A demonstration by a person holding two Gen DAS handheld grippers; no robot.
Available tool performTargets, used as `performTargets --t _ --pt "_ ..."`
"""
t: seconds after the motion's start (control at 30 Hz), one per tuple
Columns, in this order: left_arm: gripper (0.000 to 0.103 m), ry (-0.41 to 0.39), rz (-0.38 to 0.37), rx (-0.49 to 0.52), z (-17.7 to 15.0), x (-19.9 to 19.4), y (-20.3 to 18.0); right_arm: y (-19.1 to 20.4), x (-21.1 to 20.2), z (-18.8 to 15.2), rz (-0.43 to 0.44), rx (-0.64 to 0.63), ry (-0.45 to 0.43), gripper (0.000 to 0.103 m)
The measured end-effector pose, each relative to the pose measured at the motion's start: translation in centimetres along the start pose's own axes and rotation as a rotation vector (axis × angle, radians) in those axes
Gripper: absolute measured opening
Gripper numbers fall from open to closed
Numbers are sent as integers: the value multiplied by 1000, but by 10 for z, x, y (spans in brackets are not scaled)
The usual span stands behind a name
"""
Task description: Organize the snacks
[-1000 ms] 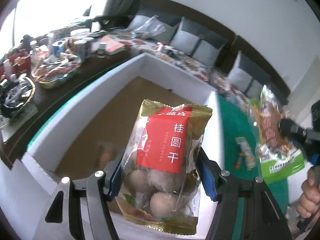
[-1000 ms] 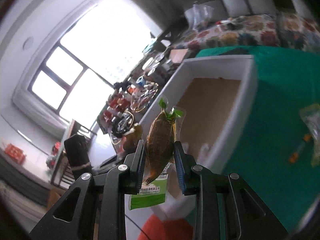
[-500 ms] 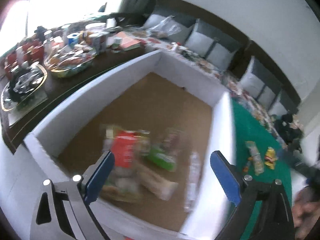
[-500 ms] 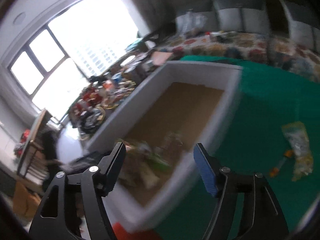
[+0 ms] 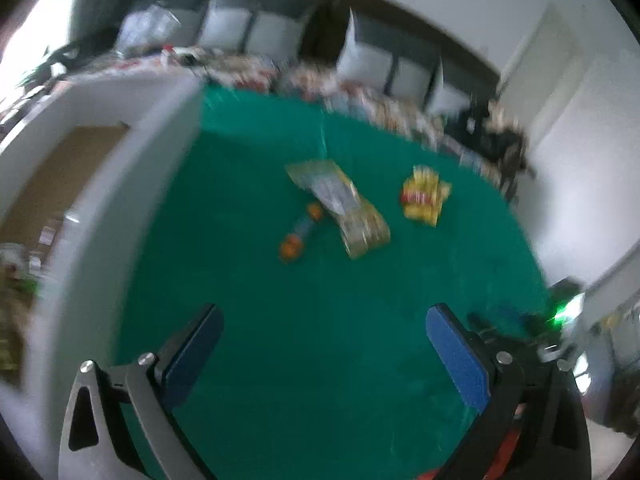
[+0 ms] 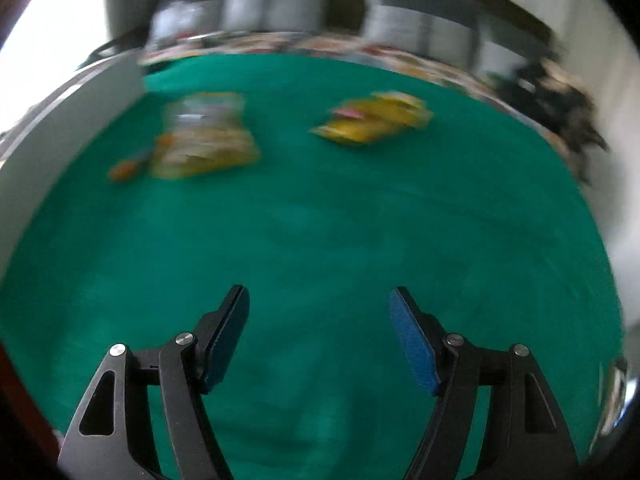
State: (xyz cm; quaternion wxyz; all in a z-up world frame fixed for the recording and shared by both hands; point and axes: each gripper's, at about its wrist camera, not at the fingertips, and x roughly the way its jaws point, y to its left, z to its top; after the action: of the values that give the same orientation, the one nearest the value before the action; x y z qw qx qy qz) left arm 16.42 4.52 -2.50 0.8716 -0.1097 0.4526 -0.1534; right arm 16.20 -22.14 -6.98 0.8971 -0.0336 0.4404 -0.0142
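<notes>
Yellow snack packet (image 6: 374, 122) lies ahead of the empty, wide-apart right hand-held gripper (image 6: 319, 300) — well apart.

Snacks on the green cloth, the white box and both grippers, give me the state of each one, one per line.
Left gripper: jaws opening, nothing between them.
Right gripper: open, empty.
Long clear packet: lying flat on the green cloth.
Yellow packet: lying flat, apart from the long packet.
Small orange-ended snack: lying beside the long packet; contact unclear.
White box: open-topped, some packets inside, blurred.
</notes>
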Motion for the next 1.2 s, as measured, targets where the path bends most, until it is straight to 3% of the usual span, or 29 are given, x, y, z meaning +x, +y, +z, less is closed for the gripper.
performTargets --t 0.17,0.33,0.57,0.87,1.2 --pt "100 52 110 58 -13 76 -30 -52 8 -18 -51 105 -12 75" --pt "100 62 215 61 -17 118 -30 -60 13 1 -40 127 -23 76" --pt "101 20 289 123 -21 130 -29 -48 28 -5 -18 76 -16 76" --pt "103 11 300 124 -20 130 -29 -56 34 -7 11 142 -11 87" --pt "103 12 301 125 -20 130 -29 -58 36 -7 5 150 -4 92"
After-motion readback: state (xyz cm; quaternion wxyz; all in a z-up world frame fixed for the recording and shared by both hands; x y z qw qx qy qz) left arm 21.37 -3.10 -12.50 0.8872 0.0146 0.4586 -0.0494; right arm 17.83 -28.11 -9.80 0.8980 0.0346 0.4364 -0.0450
